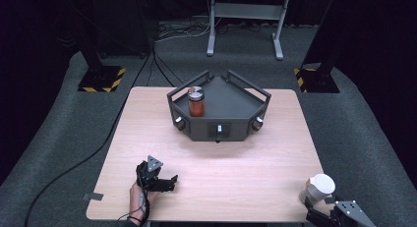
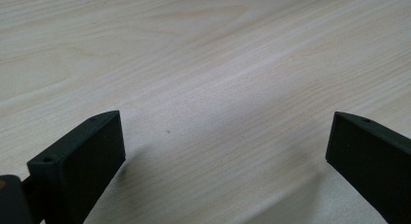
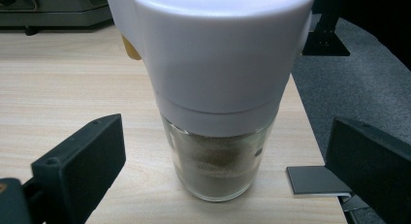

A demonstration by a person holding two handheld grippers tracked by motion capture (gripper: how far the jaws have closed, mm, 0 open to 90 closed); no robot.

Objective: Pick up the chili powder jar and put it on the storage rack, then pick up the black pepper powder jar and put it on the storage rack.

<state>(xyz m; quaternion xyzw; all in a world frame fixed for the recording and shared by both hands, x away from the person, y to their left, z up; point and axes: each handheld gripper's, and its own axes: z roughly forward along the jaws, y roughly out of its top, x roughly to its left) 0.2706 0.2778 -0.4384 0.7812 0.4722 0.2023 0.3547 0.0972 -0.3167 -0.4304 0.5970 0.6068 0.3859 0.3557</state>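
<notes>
left gripper (image 2: 225,151): jaws apart over bare table (image 2: 203,64) | right gripper (image 3: 225,156): jaws spread around white-capped jar (image 3: 213,98), brown powder seen close-up | red jar (image 1: 196,101) on tray (image 1: 231,97) seen from high view

Setting: laboratory or test studio. Evidence: black-curtained surround, grey carpet, light wooden table (image 1: 211,153), hazard-striped stand bases (image 1: 102,79), floor cables (image 1: 162,65), grey metal frame (image 1: 244,20).

One wooden table (image 1: 211,187), one dark angular tray (image 1: 231,101), one red-filled jar (image 1: 196,103) on it, one white-capped glass shaker (image 3: 213,88), two grippers: left gripper (image 1: 169,182), right gripper (image 1: 311,210)
</notes>
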